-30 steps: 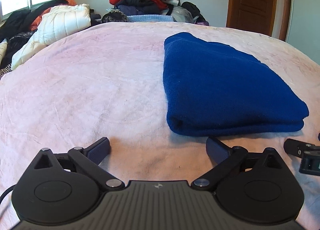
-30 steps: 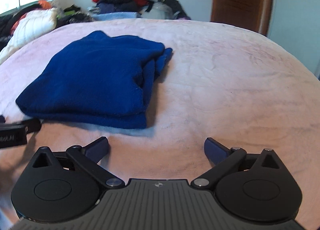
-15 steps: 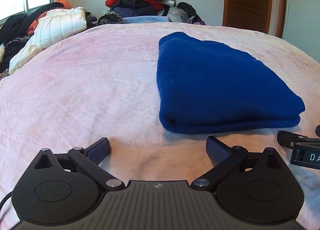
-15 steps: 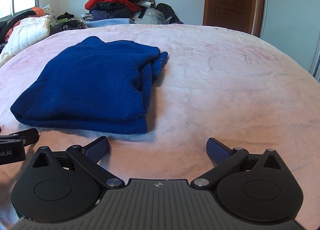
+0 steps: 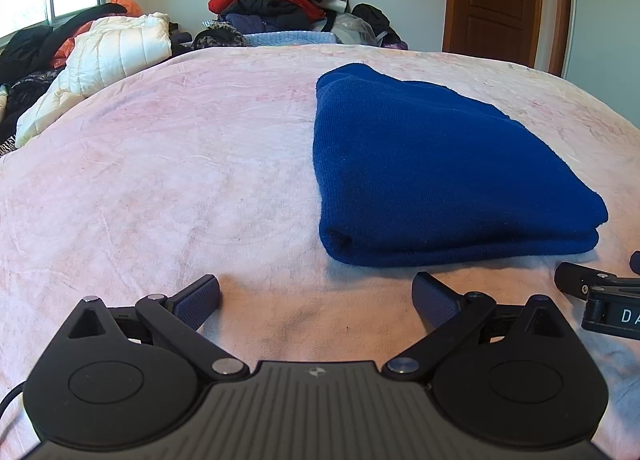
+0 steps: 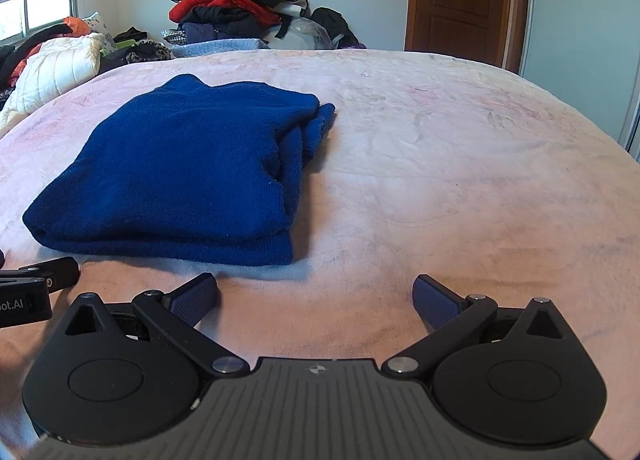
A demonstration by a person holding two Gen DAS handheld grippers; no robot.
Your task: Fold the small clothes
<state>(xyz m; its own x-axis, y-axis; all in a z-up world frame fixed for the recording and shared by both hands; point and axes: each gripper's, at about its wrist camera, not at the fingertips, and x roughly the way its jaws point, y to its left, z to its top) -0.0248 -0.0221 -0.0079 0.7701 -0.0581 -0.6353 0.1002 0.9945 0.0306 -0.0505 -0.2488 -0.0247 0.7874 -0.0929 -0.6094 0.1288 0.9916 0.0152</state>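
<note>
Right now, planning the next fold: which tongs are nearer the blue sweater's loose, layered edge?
Right. The right tongs sit near that edge of the blue sweater; the left tongs face its opposite side.

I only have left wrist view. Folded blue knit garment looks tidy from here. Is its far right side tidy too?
Observer: No. On the right wrist view the folded blue knit garment shows loose layers bunched along its right edge, one flap poking out toward the pink bedspread.
Operator: Right gripper holding anything?
Observer: No. The right gripper has its jaws open and empty, short of the garment.
Operator: Left one?
Observer: The left gripper is open too, empty.
</note>
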